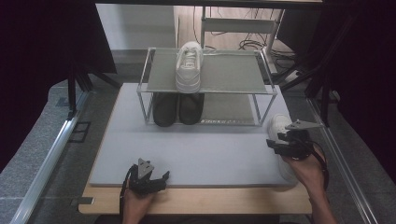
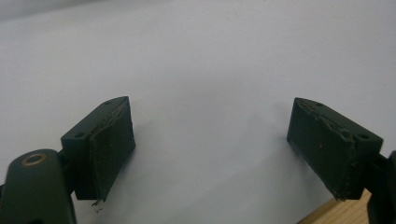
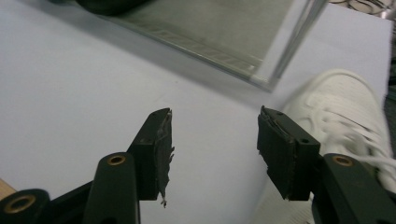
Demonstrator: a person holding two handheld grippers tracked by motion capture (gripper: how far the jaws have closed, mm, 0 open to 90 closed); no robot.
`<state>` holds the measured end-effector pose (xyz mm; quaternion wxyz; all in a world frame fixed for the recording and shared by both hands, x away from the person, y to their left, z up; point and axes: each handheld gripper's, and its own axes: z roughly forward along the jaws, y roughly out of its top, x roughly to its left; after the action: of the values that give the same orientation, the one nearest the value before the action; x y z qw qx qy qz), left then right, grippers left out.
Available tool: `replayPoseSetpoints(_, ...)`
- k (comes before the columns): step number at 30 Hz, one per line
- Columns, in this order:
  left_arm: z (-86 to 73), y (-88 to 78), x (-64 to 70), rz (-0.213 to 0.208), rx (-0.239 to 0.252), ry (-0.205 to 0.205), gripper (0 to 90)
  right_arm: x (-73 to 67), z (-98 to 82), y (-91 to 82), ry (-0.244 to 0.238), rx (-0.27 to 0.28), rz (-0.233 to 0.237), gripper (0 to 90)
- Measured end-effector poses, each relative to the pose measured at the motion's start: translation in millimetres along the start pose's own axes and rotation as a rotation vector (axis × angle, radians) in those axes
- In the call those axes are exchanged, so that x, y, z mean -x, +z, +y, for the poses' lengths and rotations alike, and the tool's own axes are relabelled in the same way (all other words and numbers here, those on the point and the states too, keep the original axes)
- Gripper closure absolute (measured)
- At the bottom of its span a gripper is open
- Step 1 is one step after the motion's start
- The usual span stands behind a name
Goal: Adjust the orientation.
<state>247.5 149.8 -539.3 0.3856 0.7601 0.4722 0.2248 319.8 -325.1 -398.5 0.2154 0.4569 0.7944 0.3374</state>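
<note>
A white shoe (image 1: 188, 65) stands on the top shelf of a metal-framed rack (image 1: 205, 92), toe toward me. A pair of black shoes (image 1: 177, 108) sits on the shelf below. A second white shoe (image 1: 279, 125) lies on the grey mat (image 1: 196, 149) at the right, off the rack's right front corner. My right gripper (image 1: 276, 143) hovers just left of it. In the right gripper view, that gripper (image 3: 215, 135) is open with only mat between the jaws, and the white shoe (image 3: 345, 107) lies beyond the right jaw. My left gripper (image 1: 149, 179) rests at the mat's front edge, open (image 2: 210, 140) and holding nothing.
The mat covers a wooden tabletop (image 1: 201, 200) whose bare strip runs along the front. Metal rails (image 1: 51, 154) flank both sides. The rack's front corner post (image 3: 289, 46) rises close ahead of the right gripper. Cables lie on the floor behind the rack.
</note>
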Motion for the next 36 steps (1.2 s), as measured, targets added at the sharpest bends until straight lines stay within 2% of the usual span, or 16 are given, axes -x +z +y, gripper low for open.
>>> replayPoseSetpoints(10,0.1,0.1,0.0,0.0,0.0,-0.001,14.7,25.3,-11.5,-21.4,0.044,0.003,-0.082,51.4)
replayPoseSetpoints(17,0.1,0.1,0.1,0.001,0.0,-0.001,14.7,47.7,-24.9,-29.2,0.112,-0.017,-0.141,51.2)
replayPoseSetpoints(22,0.2,0.2,0.1,0.002,0.0,-0.001,14.7,62.6,-36.0,-26.9,0.164,-0.052,-0.168,51.3)
replayPoseSetpoints(30,0.2,0.2,0.2,0.002,0.0,-0.002,14.7,80.2,-50.9,-14.3,0.246,-0.099,-0.156,54.2)
replayPoseSetpoints(36,0.2,0.2,0.1,0.002,0.0,-0.001,14.7,85.4,-55.5,-8.5,0.266,-0.119,-0.149,56.4)
